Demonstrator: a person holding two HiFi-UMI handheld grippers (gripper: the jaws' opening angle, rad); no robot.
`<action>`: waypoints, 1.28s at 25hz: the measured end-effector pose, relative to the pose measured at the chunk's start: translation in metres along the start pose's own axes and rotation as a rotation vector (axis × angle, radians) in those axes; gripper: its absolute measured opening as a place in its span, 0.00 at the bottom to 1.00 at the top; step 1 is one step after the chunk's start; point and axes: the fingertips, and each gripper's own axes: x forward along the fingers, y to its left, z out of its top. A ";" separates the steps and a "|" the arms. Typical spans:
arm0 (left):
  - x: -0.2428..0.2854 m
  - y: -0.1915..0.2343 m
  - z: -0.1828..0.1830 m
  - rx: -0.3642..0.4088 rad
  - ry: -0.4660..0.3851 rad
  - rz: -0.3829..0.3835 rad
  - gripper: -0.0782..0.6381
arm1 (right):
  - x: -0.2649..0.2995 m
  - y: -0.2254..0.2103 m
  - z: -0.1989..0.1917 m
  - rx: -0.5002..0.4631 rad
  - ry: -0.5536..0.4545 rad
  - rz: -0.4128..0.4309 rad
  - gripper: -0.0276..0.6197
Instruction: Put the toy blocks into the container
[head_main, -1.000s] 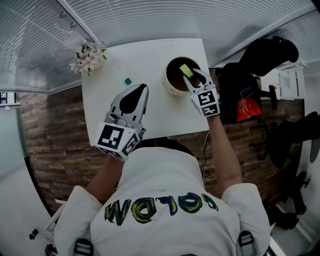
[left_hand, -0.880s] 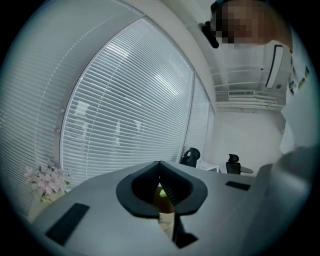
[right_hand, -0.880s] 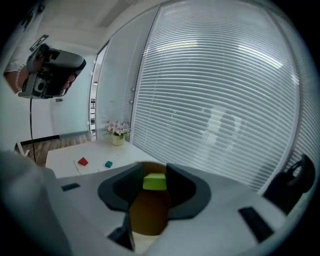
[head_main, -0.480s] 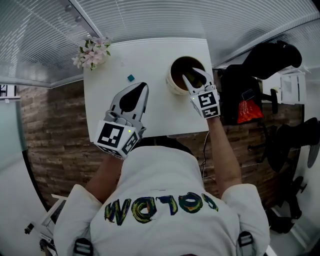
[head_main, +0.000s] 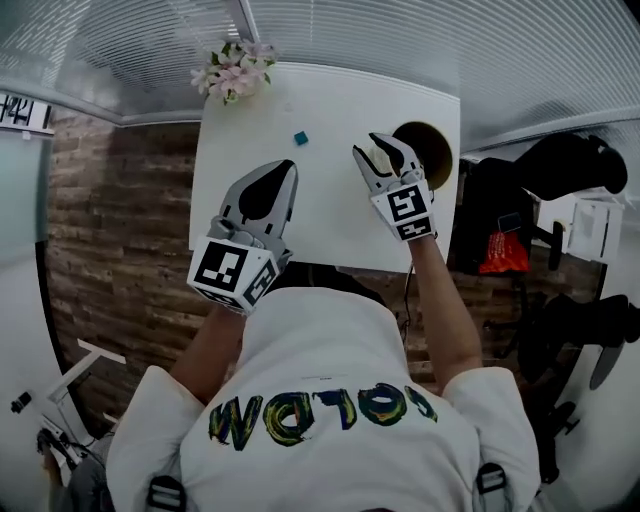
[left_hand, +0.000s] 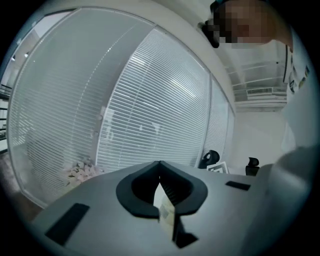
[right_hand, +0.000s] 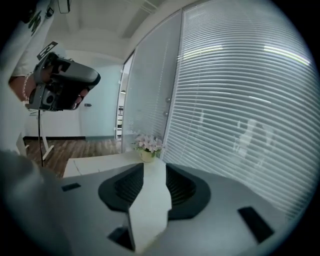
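Note:
A small teal block lies on the white table, toward its far side. The round container, cream outside and brown inside, stands at the table's right edge; what lies inside is not visible. My right gripper hovers just left of the container, open, with nothing between its jaws. In the right gripper view the gripper shows bare table through the gap. My left gripper is shut and empty, its tips close to the teal block on the near side. In the left gripper view its tips meet.
A pot of pink and white flowers stands at the table's far left corner, also in the right gripper view as flowers. Window blinds run behind the table. A black office chair and bags sit to the right.
The right gripper let go of a yellow-green block over the container, then swung left out of it, jaws still apart. The left gripper shifted left relative to the teal block.

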 end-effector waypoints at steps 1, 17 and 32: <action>-0.007 0.008 0.000 -0.004 -0.005 0.023 0.13 | 0.009 0.010 0.006 -0.010 -0.006 0.025 0.27; -0.071 0.080 -0.018 -0.024 0.001 0.192 0.13 | 0.083 0.133 0.014 -0.089 0.004 0.306 0.30; -0.074 0.115 -0.072 -0.085 0.061 0.225 0.13 | 0.152 0.210 -0.061 -0.259 0.124 0.530 0.37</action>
